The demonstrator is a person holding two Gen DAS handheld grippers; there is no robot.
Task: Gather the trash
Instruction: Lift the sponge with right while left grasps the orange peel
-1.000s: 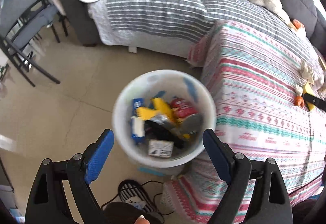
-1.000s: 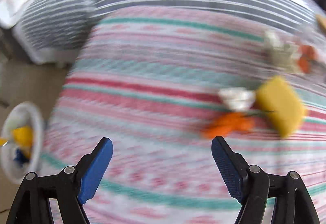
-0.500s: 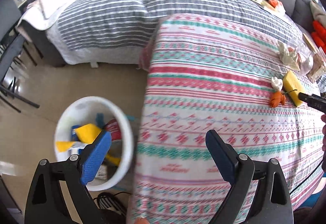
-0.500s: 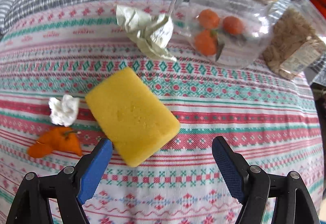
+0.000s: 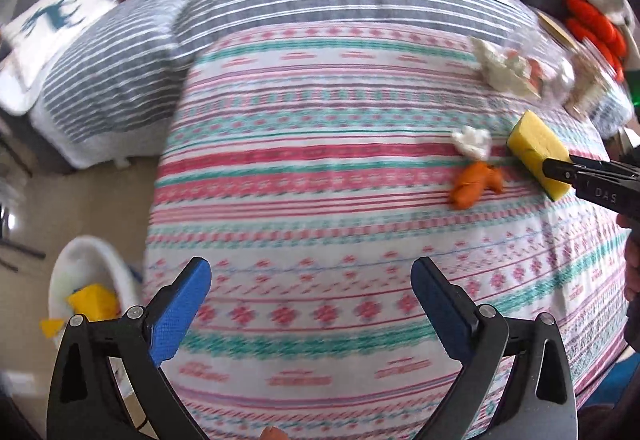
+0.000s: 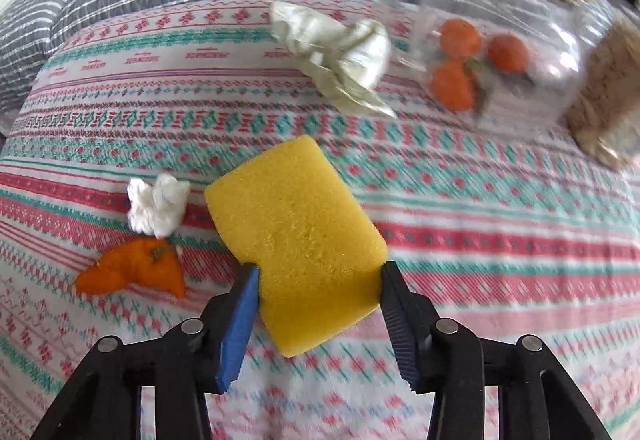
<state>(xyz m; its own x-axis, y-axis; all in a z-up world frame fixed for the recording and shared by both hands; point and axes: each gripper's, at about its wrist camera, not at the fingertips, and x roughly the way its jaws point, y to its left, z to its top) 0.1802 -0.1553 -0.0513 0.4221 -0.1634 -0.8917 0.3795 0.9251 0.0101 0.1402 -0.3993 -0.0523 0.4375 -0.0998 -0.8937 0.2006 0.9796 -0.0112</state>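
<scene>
Your right gripper (image 6: 318, 274) has closed in from wide open and now pinches the near end of the yellow sponge (image 6: 298, 236) on the blanket (image 6: 480, 248), soft and light, while your left gripper (image 5: 310, 304) hangs spread, empty.

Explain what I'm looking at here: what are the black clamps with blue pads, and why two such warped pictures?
They are hand-held grippers, one in each of a person's hands, with no robot arm. Each carries a wide-angle camera looking along its jaws, hence the bulging views. The left gripper hangs open and empty above a patterned blanket; a white bin with trash stands on the floor at lower left. The right gripper has its jaws against both sides of a yellow sponge. Beside the sponge lie an orange peel and a small white paper wad. Farther back are a larger crumpled paper and a clear jar with orange fruit inside.
</scene>
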